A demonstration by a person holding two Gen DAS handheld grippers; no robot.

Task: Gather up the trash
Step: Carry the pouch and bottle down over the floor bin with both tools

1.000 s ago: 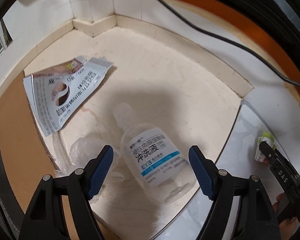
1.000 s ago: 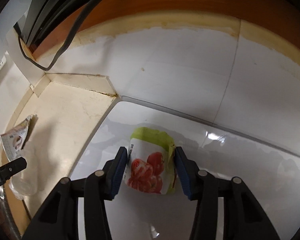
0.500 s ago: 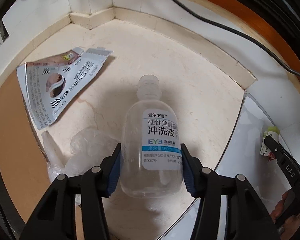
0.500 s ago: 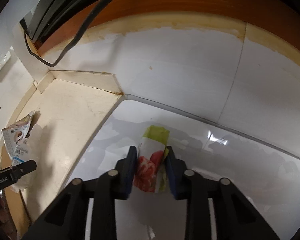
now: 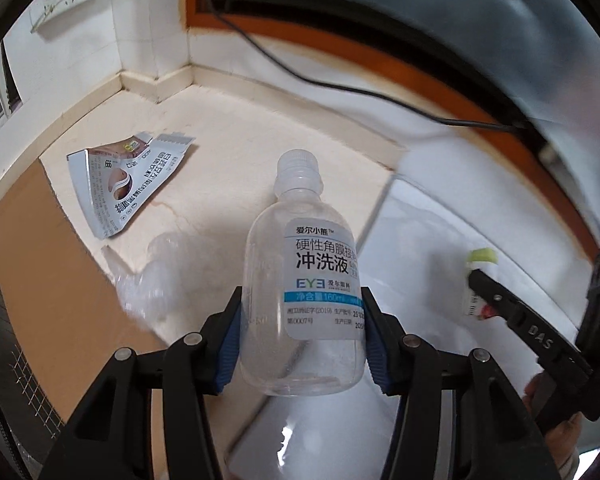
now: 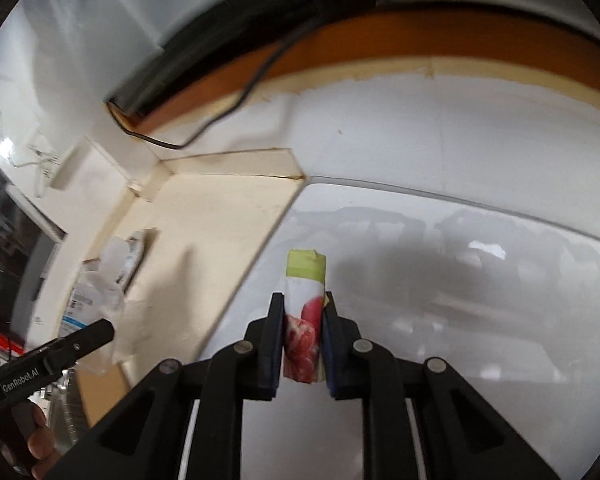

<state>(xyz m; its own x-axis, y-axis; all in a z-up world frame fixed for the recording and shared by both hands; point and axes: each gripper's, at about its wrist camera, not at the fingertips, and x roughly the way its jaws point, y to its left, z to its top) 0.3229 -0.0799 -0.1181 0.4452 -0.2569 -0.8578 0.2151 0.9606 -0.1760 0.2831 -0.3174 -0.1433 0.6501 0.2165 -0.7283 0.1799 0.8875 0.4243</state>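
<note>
Where the left wrist view looks down along its own fingers, the left gripper (image 5: pixel 302 340) is clamped on a clear plastic bottle (image 5: pixel 300 304), its blue pads pressing the lower body on both sides; the jaws have just been closing onto it. The bottle stands cap-forward, its white label facing the camera, and appears raised off the cream worktop (image 5: pixel 240 152). On that worktop lie a silver printed sachet (image 5: pixel 120 184) and, nearer the gripper, a crumpled clear plastic wrap (image 5: pixel 156 276), the two just beside each other. A black cable (image 5: pixel 340 88) runs along the wall behind. At the right edge the right gripper (image 5: pixel 480 280) shows, with a green-topped packet (image 5: pixel 478 264) at its tip.

In the right wrist view, the right gripper (image 6: pixel 303 332) is squeezed nearly shut on the packet (image 6: pixel 304 304), which is crushed narrow between the pads, red fruit print showing, green end forward; these jaws have just been closing. It is held above a glossy white surface (image 6: pixel 480 320). At left, the bottle (image 6: pixel 88 300) shows blurred by the left gripper's black finger (image 6: pixel 80 340).
</note>
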